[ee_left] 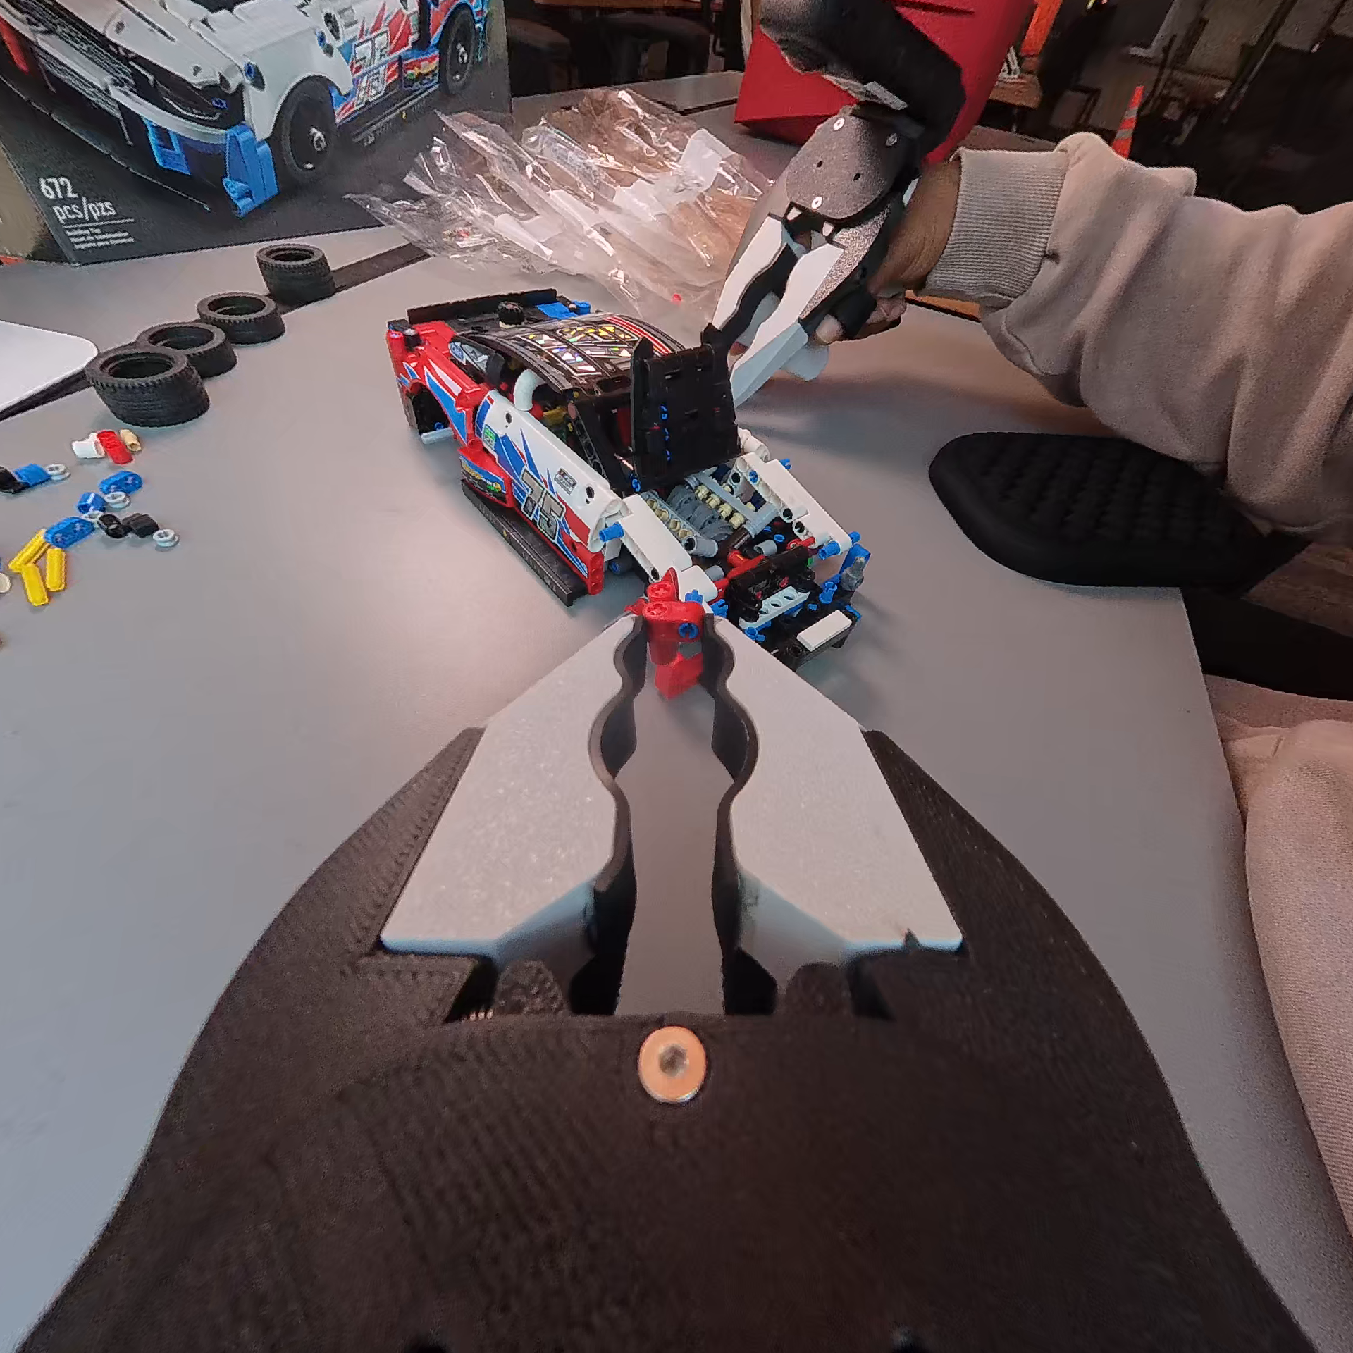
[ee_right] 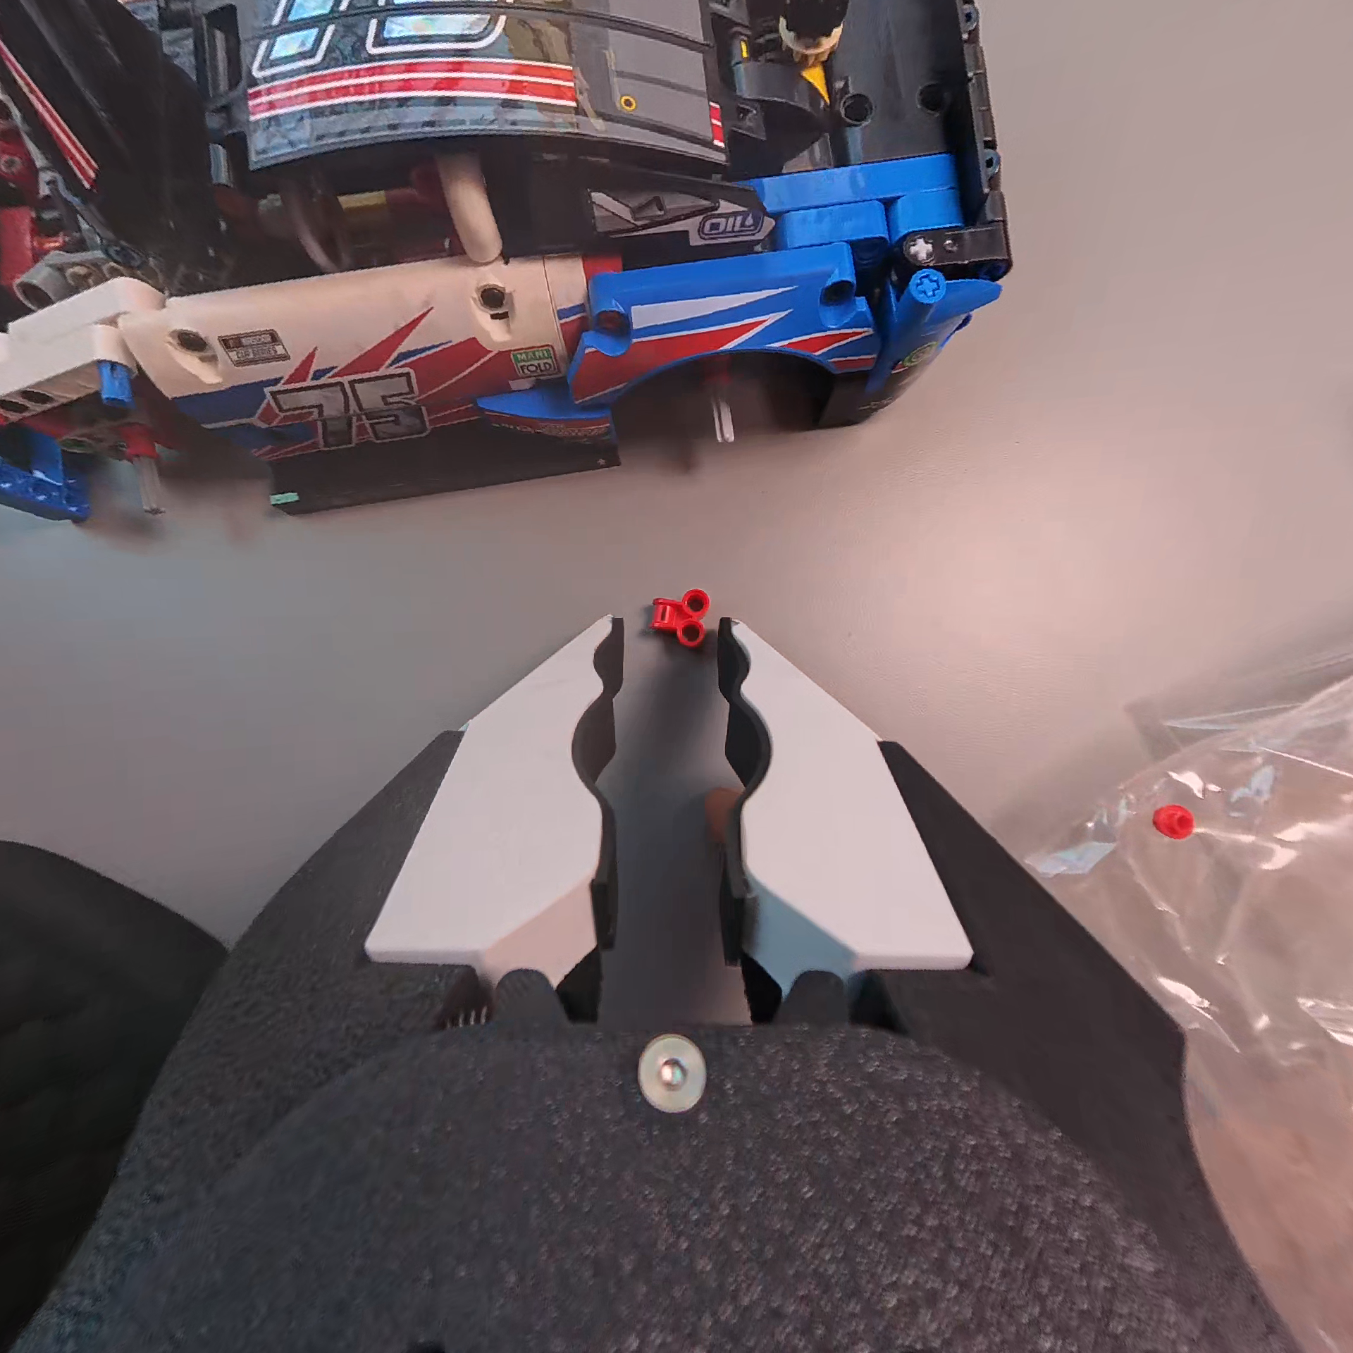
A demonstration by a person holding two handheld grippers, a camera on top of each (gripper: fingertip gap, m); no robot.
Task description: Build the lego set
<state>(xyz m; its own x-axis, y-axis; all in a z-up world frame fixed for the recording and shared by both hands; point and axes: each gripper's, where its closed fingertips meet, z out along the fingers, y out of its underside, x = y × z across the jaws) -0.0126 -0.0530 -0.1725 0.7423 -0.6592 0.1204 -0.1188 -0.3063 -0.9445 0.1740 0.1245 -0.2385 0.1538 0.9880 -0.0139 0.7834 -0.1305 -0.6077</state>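
Left gripper (ee_left: pixel 670 631) is clamped on a red connector assembly (ee_left: pixel 670 638) carrying blue pins; the piece stands upright between the fingertips, lifted just in front of the car's open nose. The Lego race car (ee_left: pixel 586 454) sits on the grey table (ee_left: pixel 293 695), bodywork red, white and blue, wheel arches bare, engine bay exposed at the near end. A black hood panel (ee_left: pixel 684 417) stands raised over the engine.

Right gripper (ee_right: pixel 670 622), seen in the left wrist view (ee_left: pixel 739 351) beyond the car, held by a hand in a grey sleeve (ee_left: pixel 1098 293). Its jaws stand apart, holding nothing. In the right wrist view a small red connector (ee_right: pixel 681 617) lies on the table right at the gap between the fingertips (whether the tips touch it I cannot tell). The car's side (ee_right: pixel 439 351) lies just beyond it, near but apart.

Elsewhere on the table:
- four black tyres (ee_left: pixel 146 384) in a row, left of the car
- loose small parts (ee_left: pixel 80 512), blue, yellow, red, black, at far left
- clear plastic bags (ee_left: pixel 586 198) behind the car; one holds a small red stud (ee_right: pixel 1173 821)
- set box (ee_left: pixel 183 124) standing at the back left
- black padded armrest (ee_left: pixel 1083 505) at the table's right edge
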